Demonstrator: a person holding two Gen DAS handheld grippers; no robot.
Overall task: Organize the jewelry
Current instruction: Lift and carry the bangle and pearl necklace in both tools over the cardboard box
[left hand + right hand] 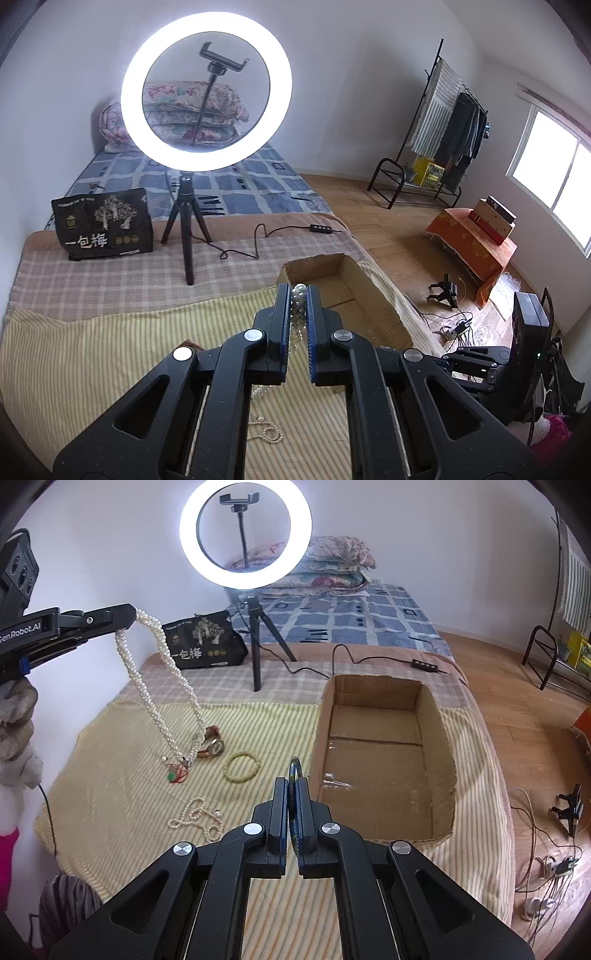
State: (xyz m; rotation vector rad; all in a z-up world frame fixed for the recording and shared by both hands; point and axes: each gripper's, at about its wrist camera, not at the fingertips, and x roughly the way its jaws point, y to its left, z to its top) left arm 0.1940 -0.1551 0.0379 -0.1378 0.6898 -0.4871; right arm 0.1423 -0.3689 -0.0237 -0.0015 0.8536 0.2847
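My left gripper (298, 291) is shut on a long pearl necklace (298, 301). In the right wrist view that necklace (162, 686) hangs from the left gripper (129, 618) high above the yellow striped cloth (122, 782), its lower end near a watch (213, 744). My right gripper (294, 781) is shut on a dark green bangle (295, 770), just left of the open cardboard box (384, 760). On the cloth lie a yellow bead bracelet (242, 767), a small pearl strand (197, 818) and a red-and-green pendant (176, 773).
A ring light on a tripod (245, 535) and a black bag (205, 638) stand behind the cloth. A cable with a controller (424, 664) runs behind the box. The bed's right edge drops to a wooden floor (535, 738) with cables.
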